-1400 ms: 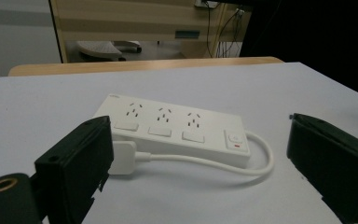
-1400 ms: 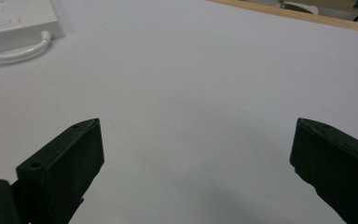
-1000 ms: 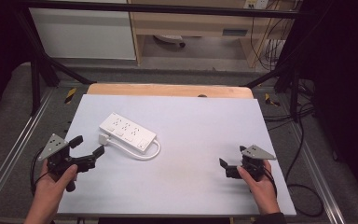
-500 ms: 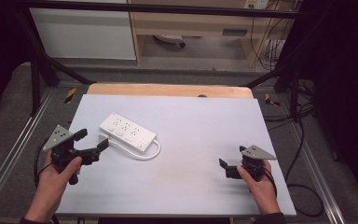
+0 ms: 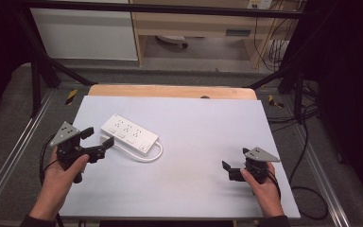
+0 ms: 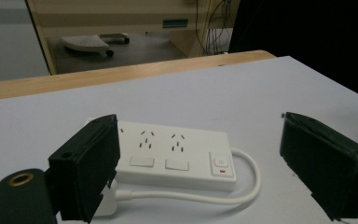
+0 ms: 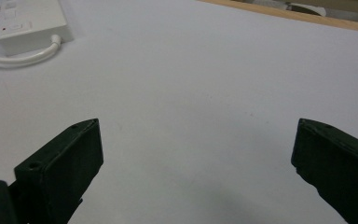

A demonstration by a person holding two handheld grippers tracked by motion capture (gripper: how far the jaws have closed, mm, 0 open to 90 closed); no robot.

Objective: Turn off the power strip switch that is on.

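The left gripper sat at 8 o'clock on the table, jaws spread wide and just closing slightly, nothing between the pads. The white power strip lay flat just beyond its tips, toward 10 o'clock, with its white cable looping along the near edge; in the left gripper view the power strip appeared between the jaws but apart from them. The right gripper rested at 4 o'clock, jaws wide, gripping nothing. The pale tabletop ended at a wooden edge at 12 o'clock, with shelving beyond
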